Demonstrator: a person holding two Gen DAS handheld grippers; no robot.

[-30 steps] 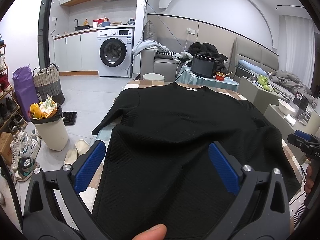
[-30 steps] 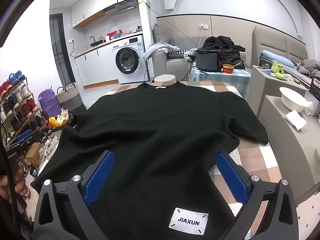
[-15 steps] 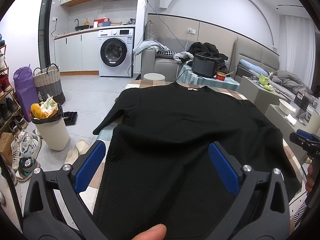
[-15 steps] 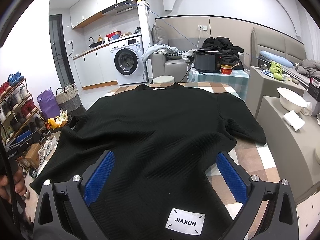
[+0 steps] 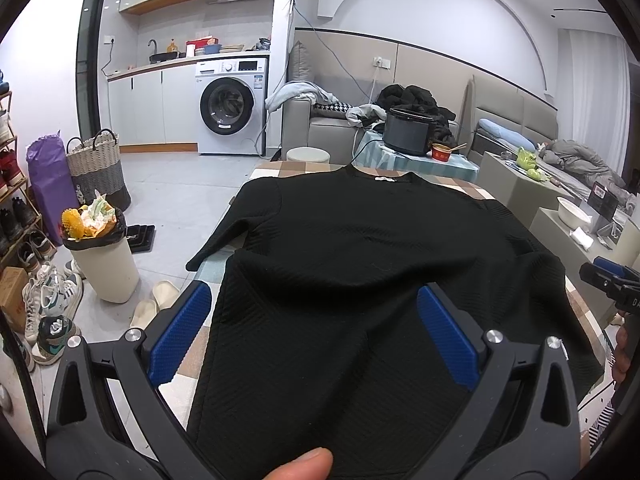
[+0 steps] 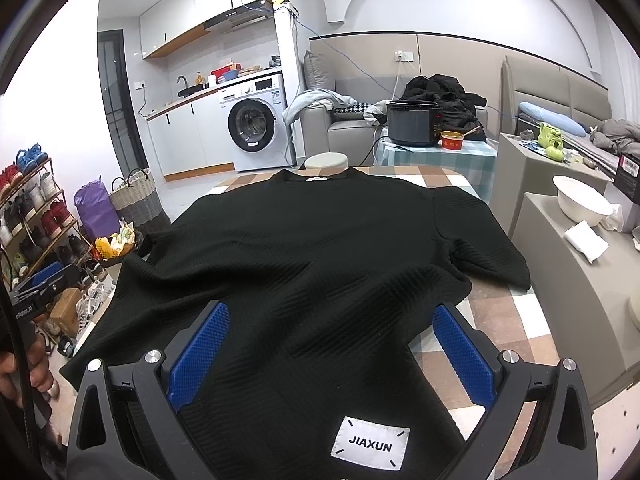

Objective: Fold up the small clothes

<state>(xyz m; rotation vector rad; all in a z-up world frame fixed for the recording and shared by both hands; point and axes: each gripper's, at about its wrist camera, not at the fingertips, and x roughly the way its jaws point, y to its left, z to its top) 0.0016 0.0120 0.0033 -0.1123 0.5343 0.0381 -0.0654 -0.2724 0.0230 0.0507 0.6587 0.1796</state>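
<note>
A black short-sleeved shirt (image 5: 360,240) lies flat on a checkered table (image 5: 280,168), neck at the far end and hem toward me. My left gripper (image 5: 314,304) is open above the hem's left part, its blue pads wide apart. A person's fingertip (image 5: 304,466) shows at the bottom edge. In the right wrist view the shirt (image 6: 320,240) carries a white JIAXUN label (image 6: 370,444) near the hem. My right gripper (image 6: 332,320) is open over the hem's right part. Each gripper also shows at the other view's edge: the right gripper (image 5: 612,280), the left gripper (image 6: 40,284).
Left of the table stand a full trash bin (image 5: 104,264), slippers (image 5: 156,304) and shoes on the floor. A round stool (image 5: 308,156) sits past the far end. A grey cabinet (image 6: 560,280) with a white bowl (image 6: 584,200) stands close on the right.
Hardly anything differs: both views have drifted only slightly, and both grippers stay open over the shirt's hem.
</note>
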